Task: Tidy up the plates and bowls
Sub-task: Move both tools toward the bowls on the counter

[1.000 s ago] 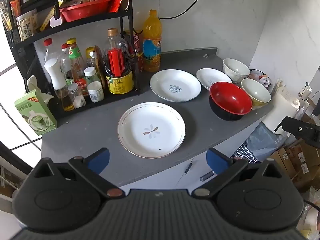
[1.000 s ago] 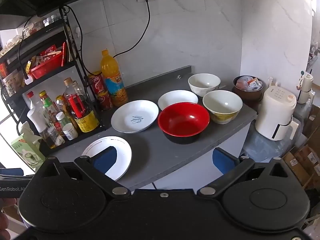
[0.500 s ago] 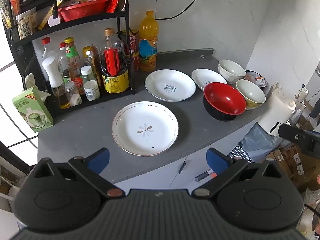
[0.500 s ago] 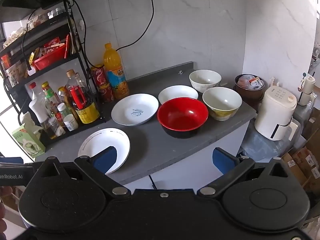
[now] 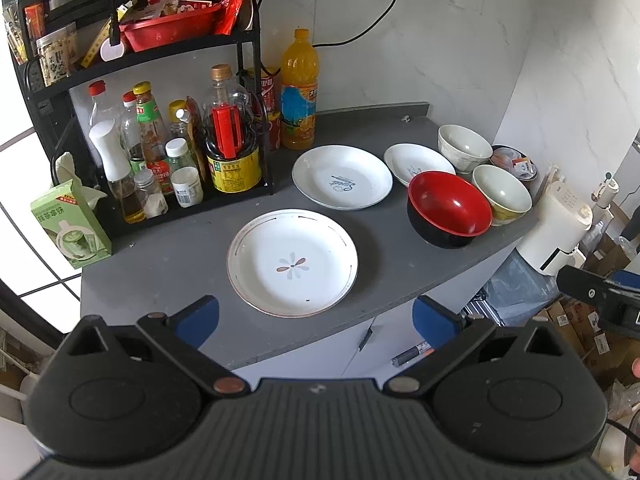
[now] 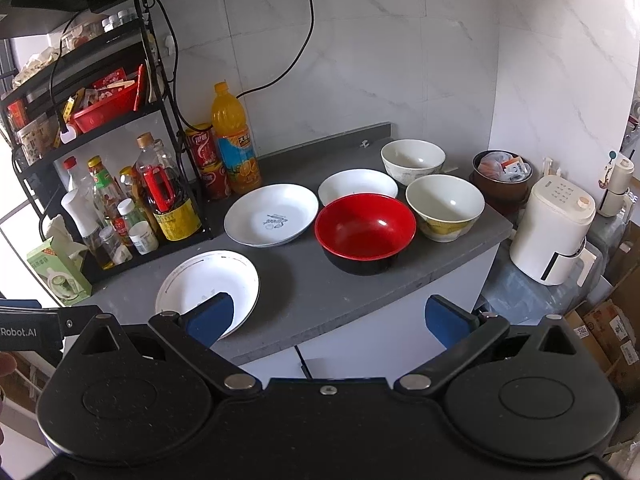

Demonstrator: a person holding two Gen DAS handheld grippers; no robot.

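while both the left gripper (image 5: 316,312) and right gripper (image 6: 326,316) hang spread and empty, a shallow rim grasp risks dropping the flower plate (image 5: 292,262) onto the worktop (image 5: 168,264).

The left gripper (image 5: 314,314) hangs above the counter's (image 5: 168,264) near edge, its jaws spread wide with nothing between them. The right gripper (image 6: 328,318) hangs off that same edge, further right, jaws also wide apart and holding nothing. Neither touches the counter. Each shows in the other's view.
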